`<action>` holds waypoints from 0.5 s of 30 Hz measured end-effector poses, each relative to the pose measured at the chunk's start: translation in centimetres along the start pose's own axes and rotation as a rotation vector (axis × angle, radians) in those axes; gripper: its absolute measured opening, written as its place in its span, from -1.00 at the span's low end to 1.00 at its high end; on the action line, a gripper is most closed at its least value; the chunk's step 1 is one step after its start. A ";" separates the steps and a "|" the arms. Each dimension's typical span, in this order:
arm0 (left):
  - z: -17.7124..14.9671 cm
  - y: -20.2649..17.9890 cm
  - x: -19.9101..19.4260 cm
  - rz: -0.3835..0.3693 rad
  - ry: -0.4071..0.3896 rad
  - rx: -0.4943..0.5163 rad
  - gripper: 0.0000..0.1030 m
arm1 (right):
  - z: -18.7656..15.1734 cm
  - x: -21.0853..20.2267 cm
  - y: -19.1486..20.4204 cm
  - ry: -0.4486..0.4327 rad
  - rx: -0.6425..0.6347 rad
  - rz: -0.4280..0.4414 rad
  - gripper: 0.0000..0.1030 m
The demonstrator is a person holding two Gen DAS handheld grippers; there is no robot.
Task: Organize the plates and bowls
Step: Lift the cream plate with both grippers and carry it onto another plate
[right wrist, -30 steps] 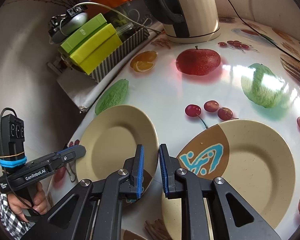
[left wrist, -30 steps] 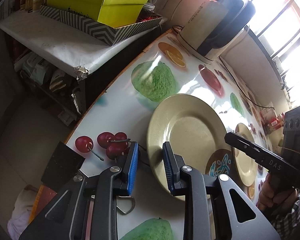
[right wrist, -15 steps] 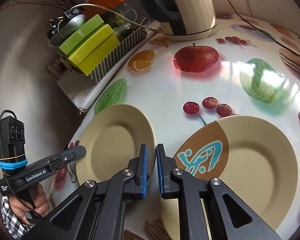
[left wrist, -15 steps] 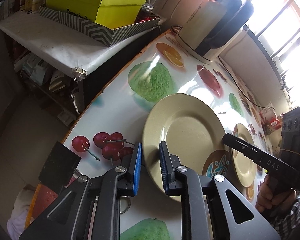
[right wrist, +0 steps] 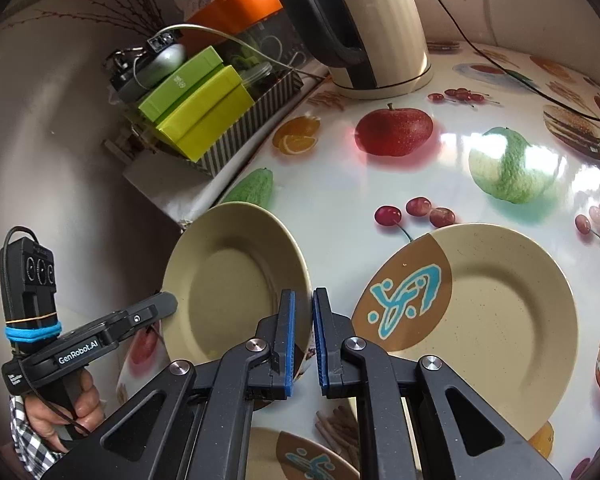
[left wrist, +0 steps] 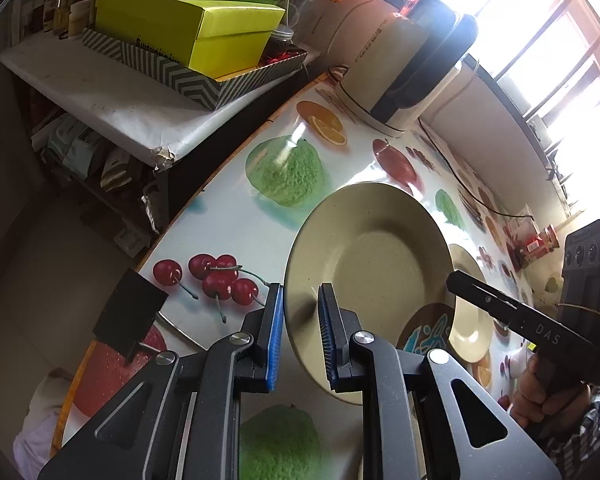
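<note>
A: We are gripping the plain plate [left wrist: 374, 268] by its near rim with the left gripper [left wrist: 300, 334]; one blue pad is sitting under the rim, the other on top.

B: From the right wrist view we are seeing that plate [right wrist: 232, 280] tilting, its right edge lifted off the table [right wrist: 340, 184]. The right gripper [right wrist: 304, 334] is closing on that raised edge, its pads almost together with the rim between them.

A: So both of us are holding one plate, at opposite sides.

B: Yes. The patterned plate [right wrist: 496, 304] is lying flat just to the right of it, apart from our fingers. Another patterned plate [right wrist: 300, 456] is showing under our right gripper, partly hidden.

A: The kettle [left wrist: 404, 76] is standing at the far edge, well apart.
</note>
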State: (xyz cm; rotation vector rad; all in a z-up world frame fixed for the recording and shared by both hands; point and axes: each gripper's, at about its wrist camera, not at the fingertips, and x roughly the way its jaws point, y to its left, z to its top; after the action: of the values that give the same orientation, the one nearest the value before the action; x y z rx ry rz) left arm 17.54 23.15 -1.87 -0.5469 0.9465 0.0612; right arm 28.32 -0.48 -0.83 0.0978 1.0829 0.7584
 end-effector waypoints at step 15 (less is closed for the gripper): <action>-4.0 -1.9 -2.2 -0.032 0.019 0.043 -0.65 | -4.6 -5.0 0.7 -0.041 0.038 -0.013 -0.81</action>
State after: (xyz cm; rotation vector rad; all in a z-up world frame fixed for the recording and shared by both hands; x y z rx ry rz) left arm 13.82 20.02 -1.19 -0.5238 0.9550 0.0073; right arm 22.98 -4.26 1.03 0.1382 1.0587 0.7214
